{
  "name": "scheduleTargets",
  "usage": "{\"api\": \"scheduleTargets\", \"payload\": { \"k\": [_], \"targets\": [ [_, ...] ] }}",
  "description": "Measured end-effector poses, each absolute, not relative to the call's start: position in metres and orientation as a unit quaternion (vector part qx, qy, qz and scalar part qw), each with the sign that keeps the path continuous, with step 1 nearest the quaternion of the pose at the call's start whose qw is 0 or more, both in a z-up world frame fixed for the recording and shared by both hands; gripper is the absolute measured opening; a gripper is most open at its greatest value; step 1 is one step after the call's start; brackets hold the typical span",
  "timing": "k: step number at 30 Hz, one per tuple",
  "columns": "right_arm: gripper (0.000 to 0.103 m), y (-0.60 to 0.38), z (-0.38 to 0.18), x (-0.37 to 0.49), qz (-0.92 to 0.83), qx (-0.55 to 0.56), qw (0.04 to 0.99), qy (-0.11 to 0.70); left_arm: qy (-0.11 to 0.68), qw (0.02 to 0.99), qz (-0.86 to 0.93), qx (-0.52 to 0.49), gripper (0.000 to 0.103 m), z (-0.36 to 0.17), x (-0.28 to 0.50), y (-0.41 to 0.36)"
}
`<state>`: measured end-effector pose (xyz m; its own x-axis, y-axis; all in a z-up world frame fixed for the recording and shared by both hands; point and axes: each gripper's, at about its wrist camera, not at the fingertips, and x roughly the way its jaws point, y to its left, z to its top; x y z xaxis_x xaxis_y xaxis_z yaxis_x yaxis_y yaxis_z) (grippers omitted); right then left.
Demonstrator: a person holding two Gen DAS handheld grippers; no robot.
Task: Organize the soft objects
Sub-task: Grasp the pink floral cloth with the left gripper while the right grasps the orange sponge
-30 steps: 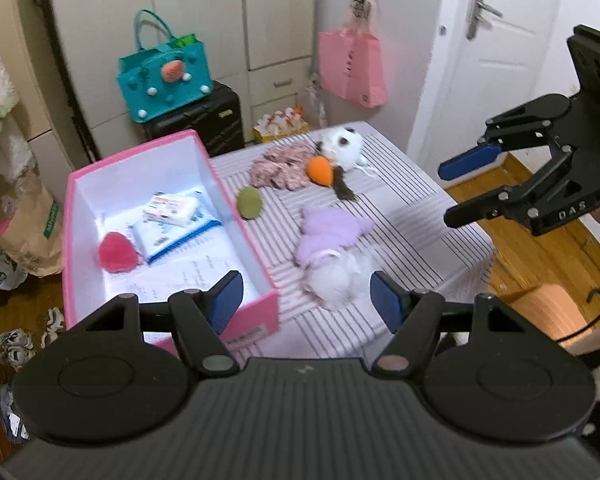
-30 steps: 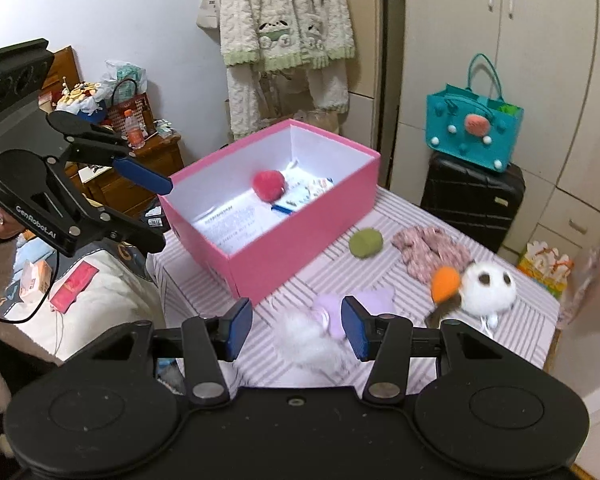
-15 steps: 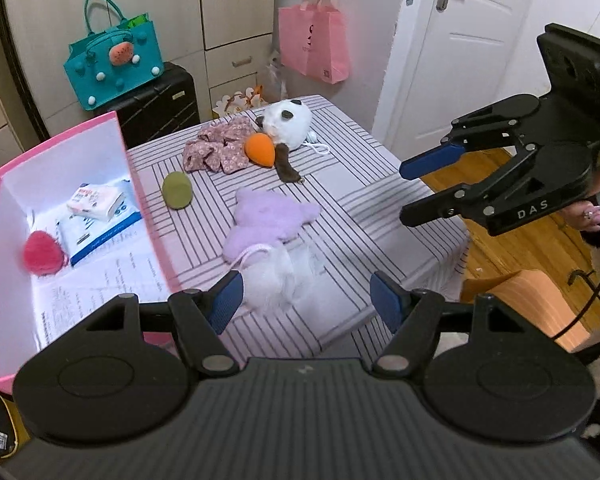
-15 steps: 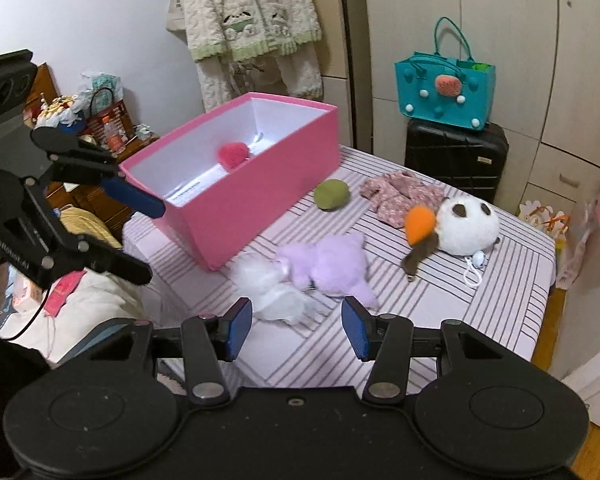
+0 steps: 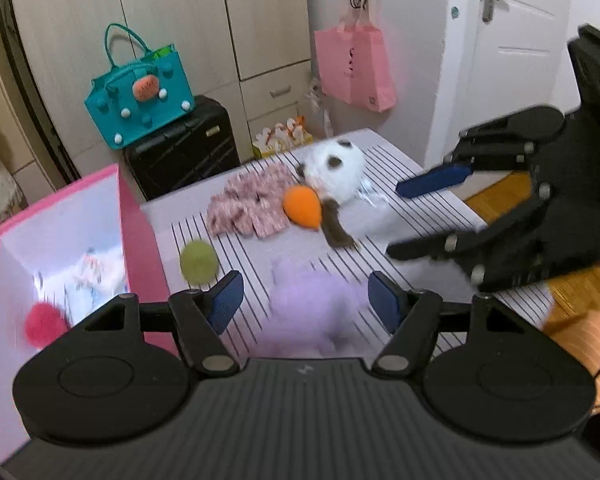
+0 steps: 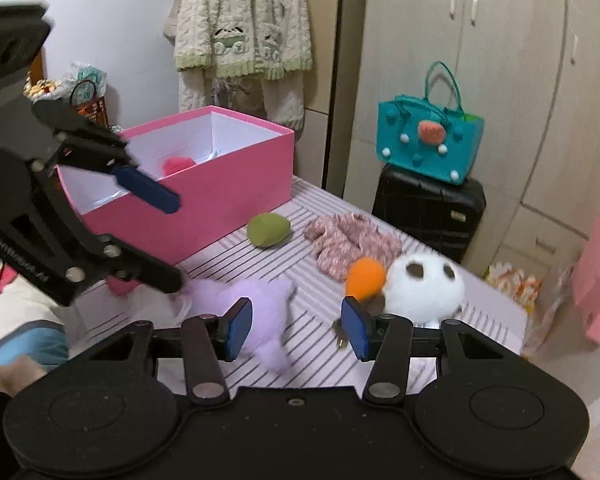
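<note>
The lilac plush toy (image 6: 260, 304) lay on the striped tablecloth (image 6: 300, 248), just beside the near corner of the pink box (image 6: 220, 184). In the right wrist view its tail end ran down between the two blue pads of the right gripper (image 6: 296, 330), nearer the left-hand pad; whether either pad touched it could not be told. The jaws stood wide apart and held nothing. In the left wrist view the same toy, blurred, filled the gap ahead of the left gripper (image 5: 302, 302), whose fingers were also spread wide and clamped on nothing; contact could not be judged through the blur.

Beyond the lilac toy, farther from the box, an orange plush carrot (image 6: 364, 276) rested against a white panda plush (image 6: 424, 288), and a pink floral cloth (image 6: 348, 244) lay crumpled just behind them. A green plush ball (image 6: 268, 230) sat close to the box's long side wall, between the box and the cloth. Inside the box lay a red pompom (image 5: 44, 324) and some printed papers (image 5: 96, 272).

Past the far end of the box, off the table, a teal handbag (image 6: 428, 144) stood on top of a black suitcase (image 6: 428, 208). A pink tote bag (image 5: 354, 64) hung on the wall, well apart from the box.
</note>
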<state>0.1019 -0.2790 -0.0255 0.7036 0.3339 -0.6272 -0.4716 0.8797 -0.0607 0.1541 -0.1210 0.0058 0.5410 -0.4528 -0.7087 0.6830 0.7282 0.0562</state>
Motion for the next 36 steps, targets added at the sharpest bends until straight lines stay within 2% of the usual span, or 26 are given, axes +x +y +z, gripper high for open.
{"api": "scheduleTargets", "payload": {
  "k": [7,15,18,23,36],
  "targets": [
    [0.054,-0.274,-0.052,0.149,0.214,-0.132,0.921,0.297,0.363,0.857,-0.321,0.174,0.061,0.000,0.214,-0.155],
    [0.050,-0.272,-0.080,0.185,0.188,-0.143,0.924,0.300,0.390,0.855,-0.299,0.162,0.061,-0.016,0.276,-0.181],
    [0.046,-0.271,-0.086,0.191,0.186,-0.146,0.923,0.302,0.383,0.858,-0.297,0.170,0.061,-0.024,0.289,-0.189],
    [0.046,-0.270,-0.095,0.196,0.164,-0.156,0.924,0.308,0.385,0.860,-0.288,0.173,0.061,-0.038,0.307,-0.199],
    [0.047,-0.278,-0.103,0.194,0.145,-0.140,0.931,0.304,0.446,0.834,-0.272,0.179,0.062,-0.073,0.342,-0.214]
  ]
}}
